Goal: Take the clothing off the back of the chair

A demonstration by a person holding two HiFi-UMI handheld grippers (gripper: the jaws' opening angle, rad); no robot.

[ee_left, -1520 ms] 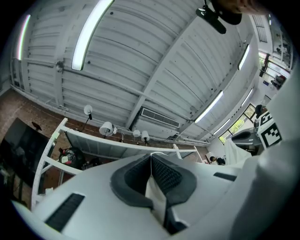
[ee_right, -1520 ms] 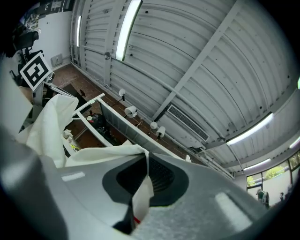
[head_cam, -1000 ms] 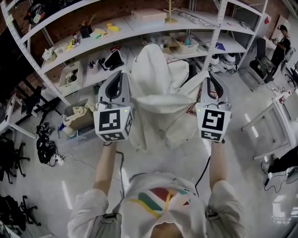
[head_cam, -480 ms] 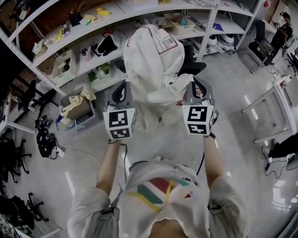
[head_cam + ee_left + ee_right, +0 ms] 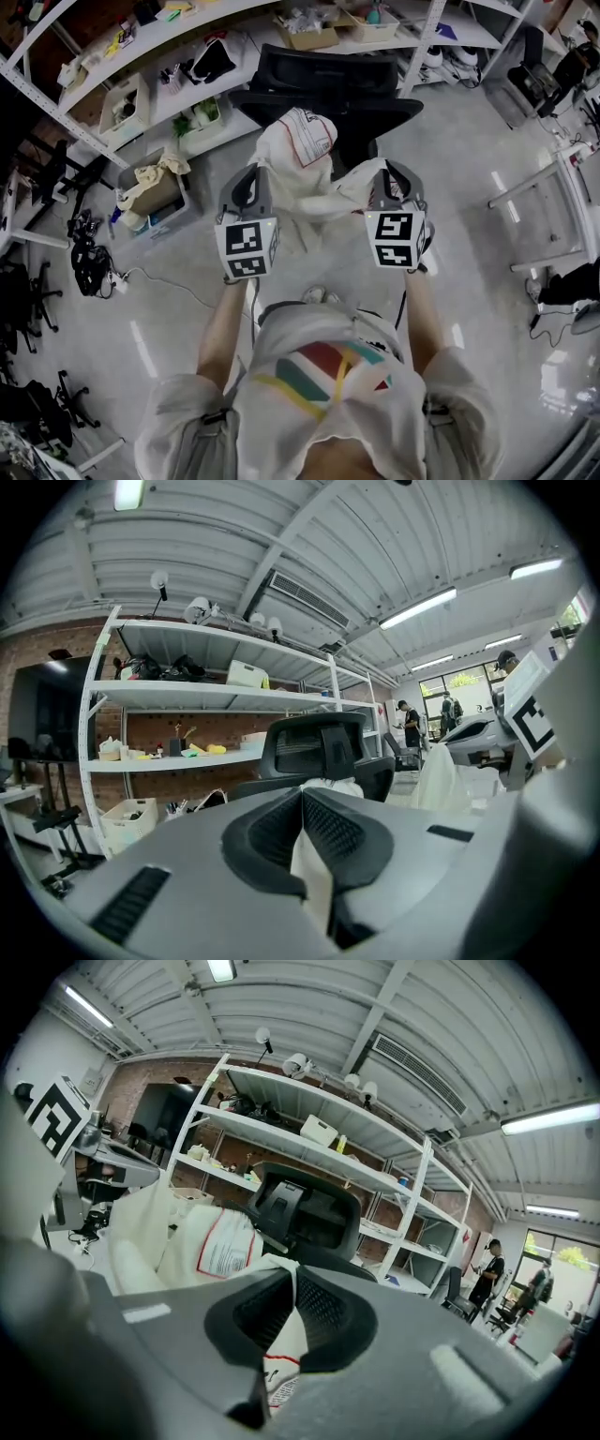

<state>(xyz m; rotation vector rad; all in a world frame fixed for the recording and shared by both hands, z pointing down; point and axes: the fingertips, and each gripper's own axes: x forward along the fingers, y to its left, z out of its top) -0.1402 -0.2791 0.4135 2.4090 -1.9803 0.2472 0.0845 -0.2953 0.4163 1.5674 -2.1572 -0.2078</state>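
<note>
The left claw (image 5: 249,176) is closed on a fold of the white cloth garment (image 5: 302,155). In the left gripper view the ribbed dark pads of the left claw (image 5: 302,797) meet at the tips, with a pale strip of the garment (image 5: 311,878) pinched between them. The right claw (image 5: 395,172) is likewise clamped on the fabric. In the right gripper view the right claw (image 5: 292,1277) has the garment (image 5: 221,1241) squeezed between its pads, and a red-edged printed label shows just below them.

From the head view the garment hangs bunched between the two claws, in front of the black mesh-backed office chair (image 5: 330,82). Its upper bundle overlaps the chair's seat in the picture, and whether cloth and chair touch there cannot be told. The lower part of the garment is hidden behind the marker cubes and the person's forearms. The print on the label is too small to read.

In the left gripper view only the office chair's (image 5: 319,745) headrest and upper back rise above the claw body. Behind the chair stands white metal shelving (image 5: 141,58) crowded with boxes and small items that are hard to make out. The pale glossy floor (image 5: 487,309) runs beneath. A distant person (image 5: 487,1281) stands at the right edge of the right gripper view.
</note>
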